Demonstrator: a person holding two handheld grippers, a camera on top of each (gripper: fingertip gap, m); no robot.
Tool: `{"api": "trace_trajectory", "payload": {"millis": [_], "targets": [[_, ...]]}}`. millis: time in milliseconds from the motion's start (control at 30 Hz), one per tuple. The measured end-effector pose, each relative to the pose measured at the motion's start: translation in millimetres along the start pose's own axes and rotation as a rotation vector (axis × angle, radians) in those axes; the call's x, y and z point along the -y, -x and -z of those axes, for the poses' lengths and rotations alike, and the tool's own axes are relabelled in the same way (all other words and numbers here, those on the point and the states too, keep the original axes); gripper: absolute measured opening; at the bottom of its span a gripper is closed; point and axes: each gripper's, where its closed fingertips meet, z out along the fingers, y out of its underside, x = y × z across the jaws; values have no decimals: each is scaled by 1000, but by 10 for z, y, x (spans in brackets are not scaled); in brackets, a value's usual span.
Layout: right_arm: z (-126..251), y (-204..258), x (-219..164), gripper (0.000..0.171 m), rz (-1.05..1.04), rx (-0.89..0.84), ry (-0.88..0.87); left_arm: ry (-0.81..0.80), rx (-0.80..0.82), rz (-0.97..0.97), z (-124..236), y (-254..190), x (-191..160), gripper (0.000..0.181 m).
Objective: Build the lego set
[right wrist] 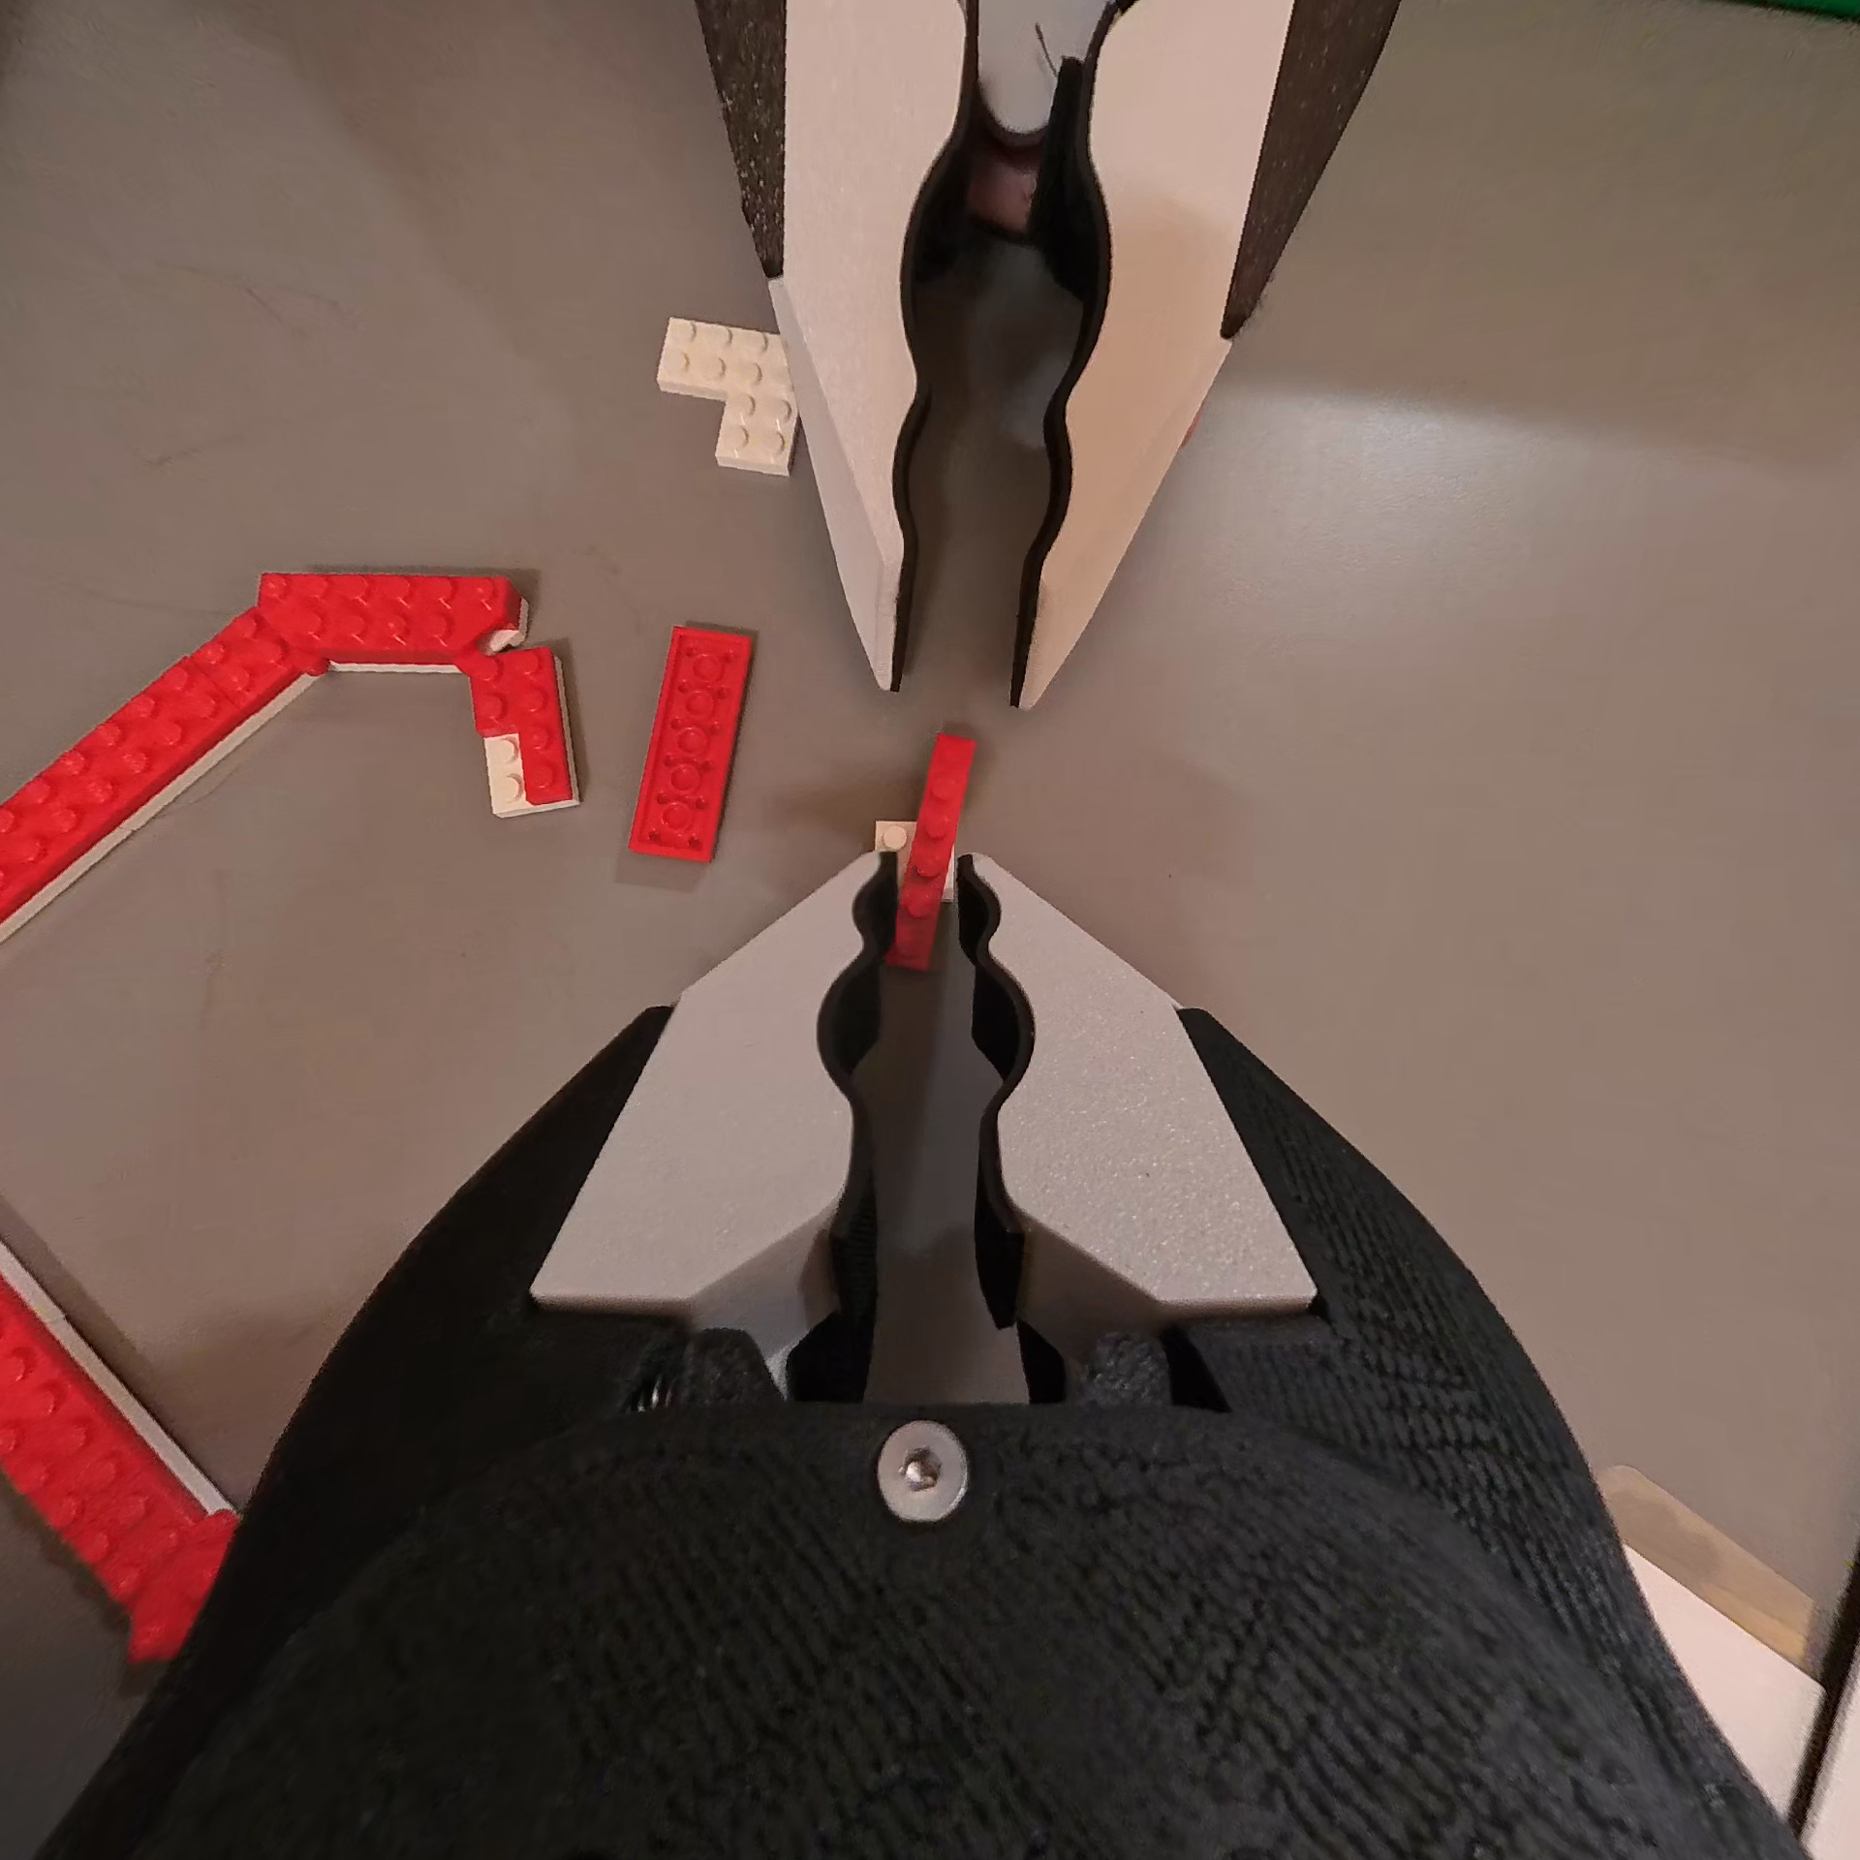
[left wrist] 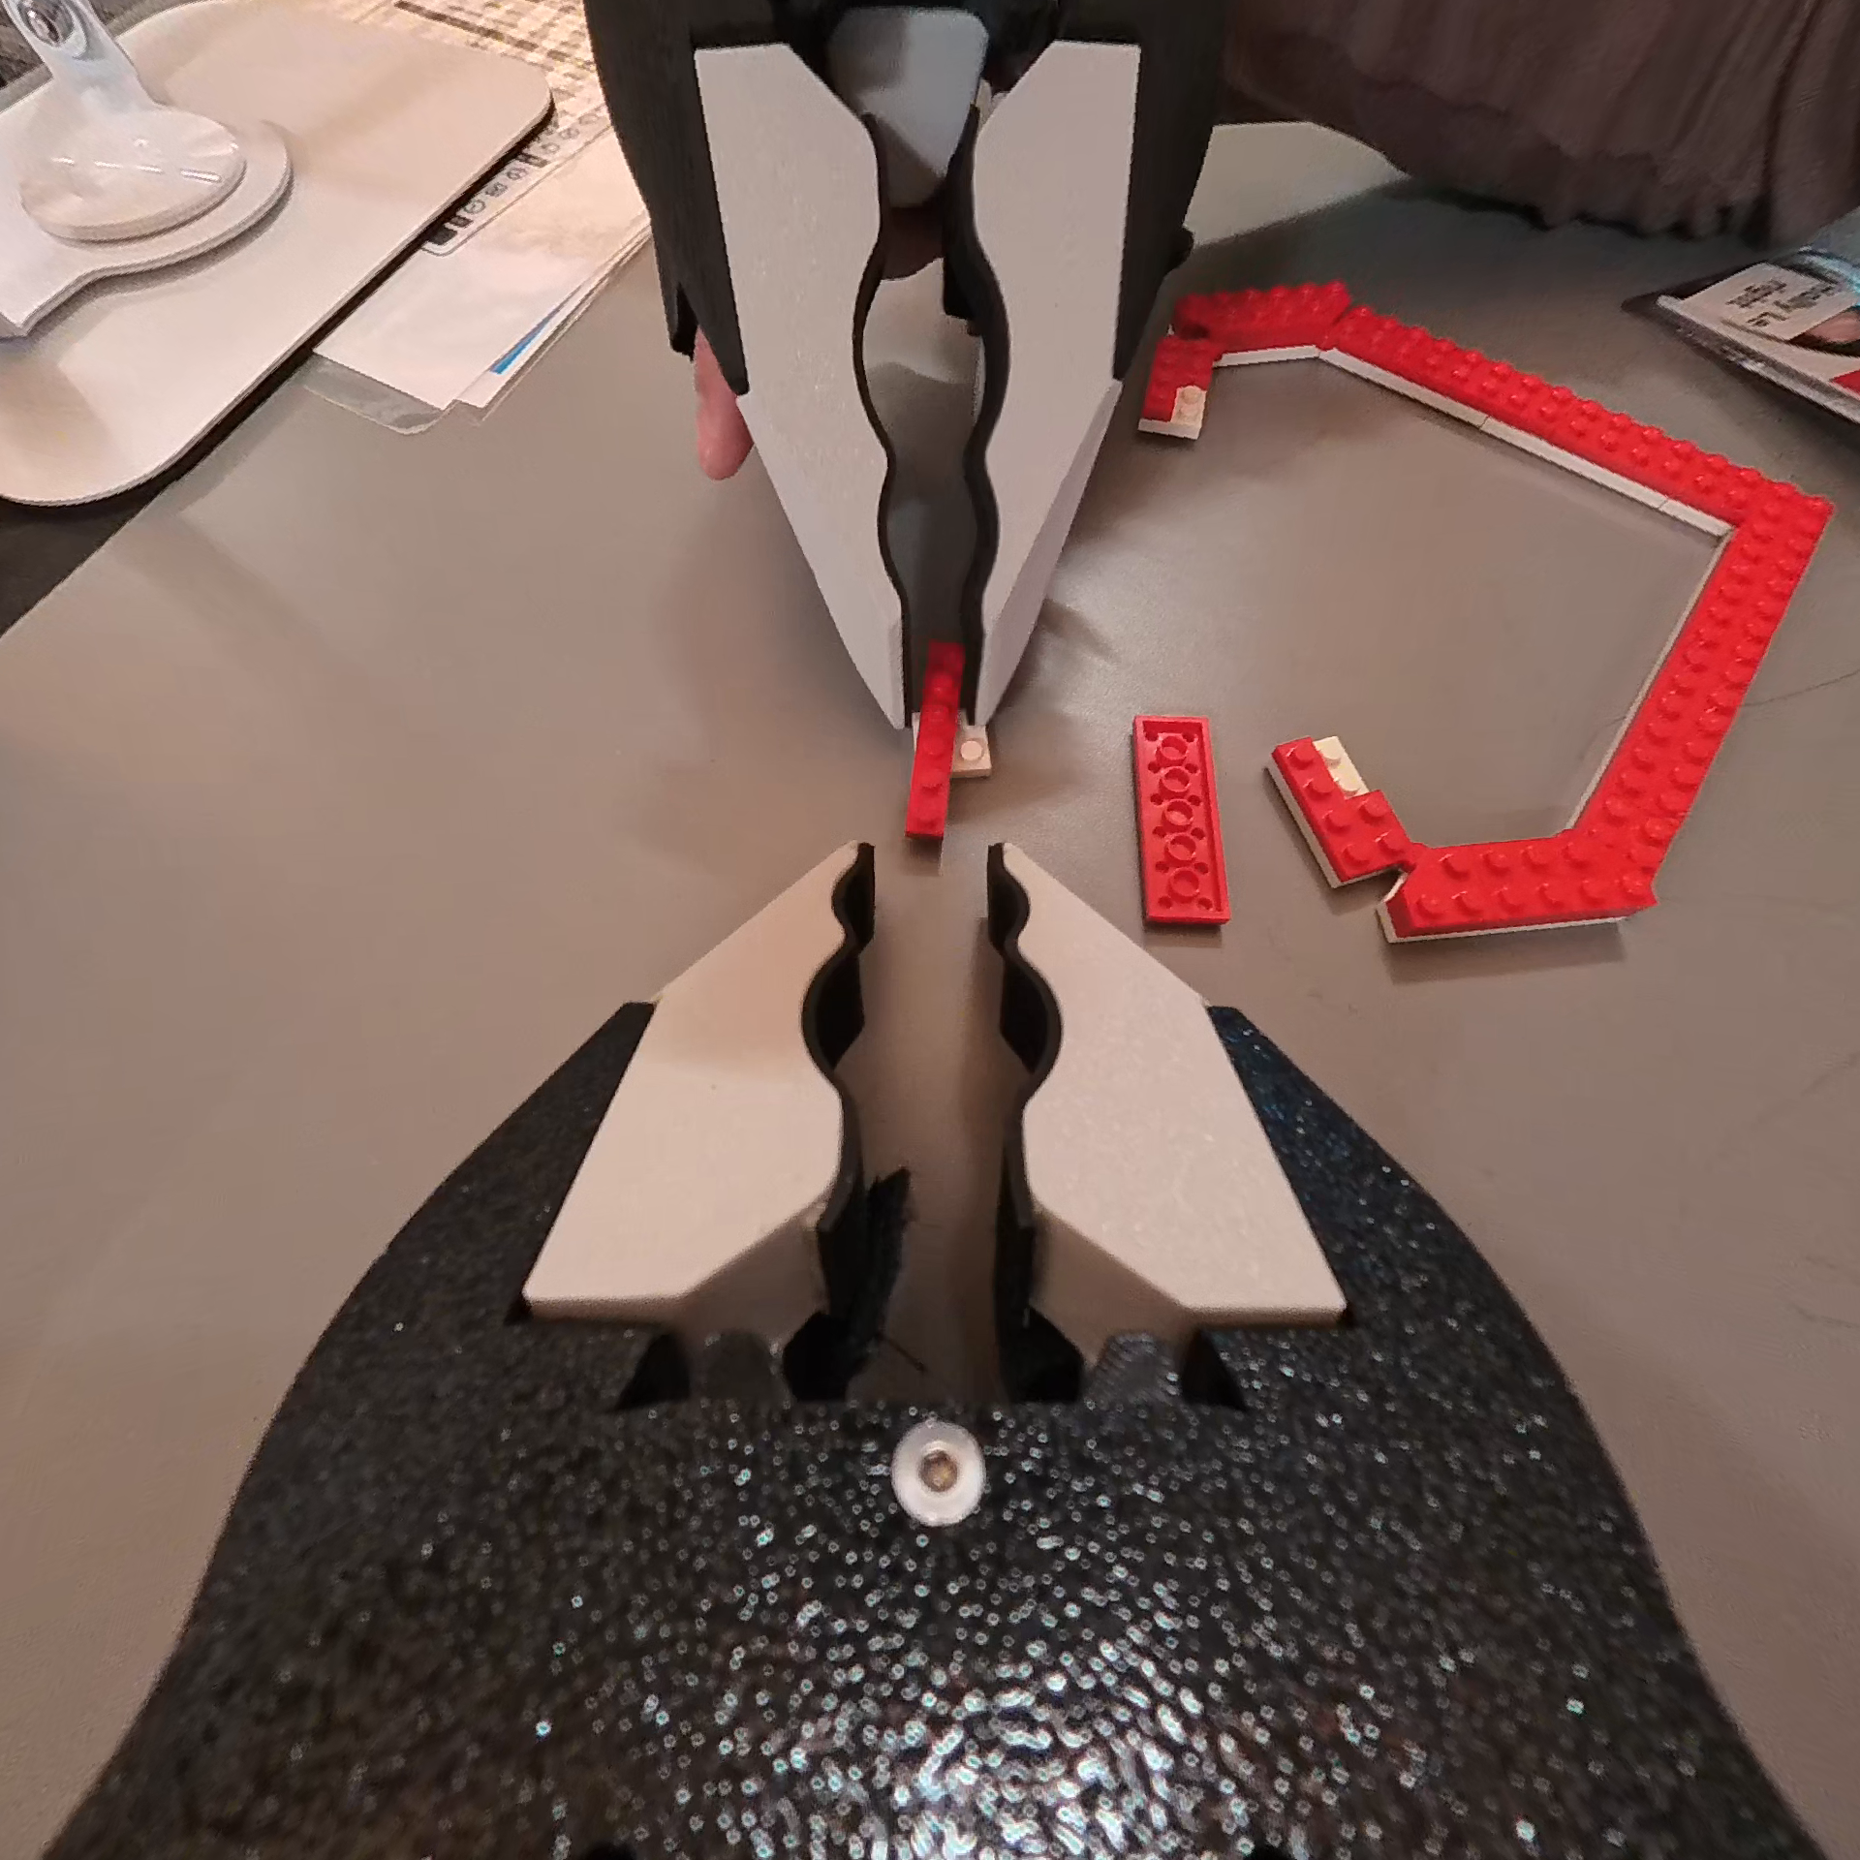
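My right gripper (right wrist: pixel 924 868) is shut on a narrow red plate (right wrist: pixel 936 805) with a small white piece (right wrist: pixel 894 835) attached to it, held on edge just above the grey table. My left gripper (left wrist: pixel 928 856) is open and empty, and faces the right gripper tip to tip, just short of the plate's free end (left wrist: pixel 928 795). The right gripper also shows in the left wrist view (left wrist: pixel 941 705), and the left gripper in the right wrist view (right wrist: pixel 956 689). A red frame on white plates (left wrist: pixel 1661 644) lies to the side, and a loose red plate (left wrist: pixel 1183 820) lies studs down beside it.
A white L-shaped plate (right wrist: pixel 735 403) lies beside the left gripper's finger. Papers (left wrist: pixel 503 272) and a white board with a clear stand (left wrist: pixel 131 171) sit at the far left. A magazine (left wrist: pixel 1771 322) lies at the far right. A person's finger (left wrist: pixel 720 423) shows behind the right gripper. My left and right fingertips are right by each other.
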Motion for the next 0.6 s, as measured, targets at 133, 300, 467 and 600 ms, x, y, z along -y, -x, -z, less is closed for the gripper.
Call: {"api": "trace_trajectory", "payload": {"millis": [133, 300, 467, 600], "targets": [[-4, 10, 1, 12, 2, 5, -3, 6, -4, 1, -4, -5, -7, 20], [11, 11, -4, 29, -11, 7, -10, 10, -3, 0, -6, -3, -13, 20], [-8, 54, 10, 35, -22, 20, -10, 12, -2, 2, -5, -2, -17, 20], [-28, 61, -32, 24, -30, 19, 20, 15, -2, 2, -5, -1, -22, 20]]}}
